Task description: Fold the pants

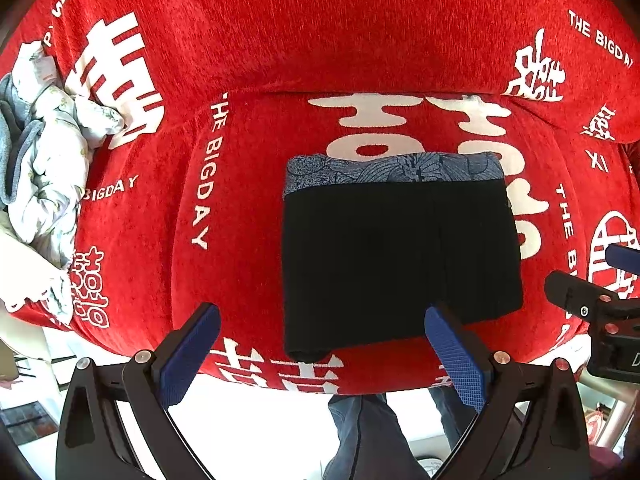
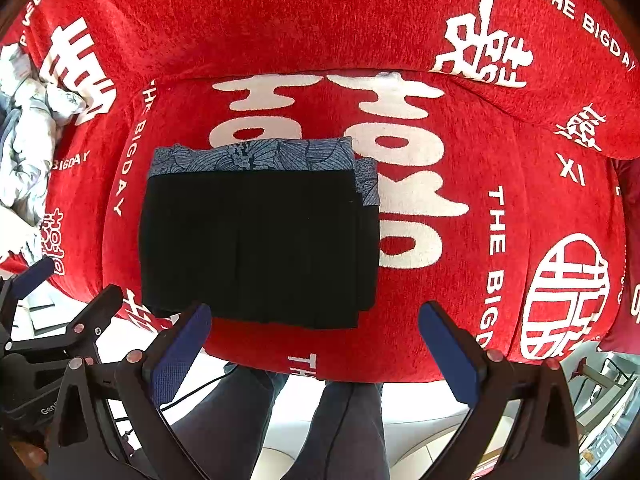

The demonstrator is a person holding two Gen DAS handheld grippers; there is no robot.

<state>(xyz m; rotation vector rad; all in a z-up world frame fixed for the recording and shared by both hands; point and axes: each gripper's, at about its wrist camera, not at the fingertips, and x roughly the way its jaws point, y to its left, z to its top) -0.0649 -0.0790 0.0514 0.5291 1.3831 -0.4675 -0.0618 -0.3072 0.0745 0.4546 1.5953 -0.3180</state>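
Note:
The black pants (image 1: 400, 264) lie folded into a flat rectangle on the red seat cushion (image 1: 240, 208), with a blue patterned waistband (image 1: 392, 170) along the far edge. They also show in the right wrist view (image 2: 260, 244). My left gripper (image 1: 322, 332) is open and empty, held just above the pants' near edge. My right gripper (image 2: 314, 330) is open and empty, held off the near right corner of the pants. Neither gripper touches the cloth.
The red sofa cover with white lettering spans the seat and backrest (image 1: 320, 32). A crumpled pale floral cloth (image 1: 52, 160) lies at the far left of the sofa. The person's legs in dark trousers (image 2: 320, 420) stand below the seat's front edge.

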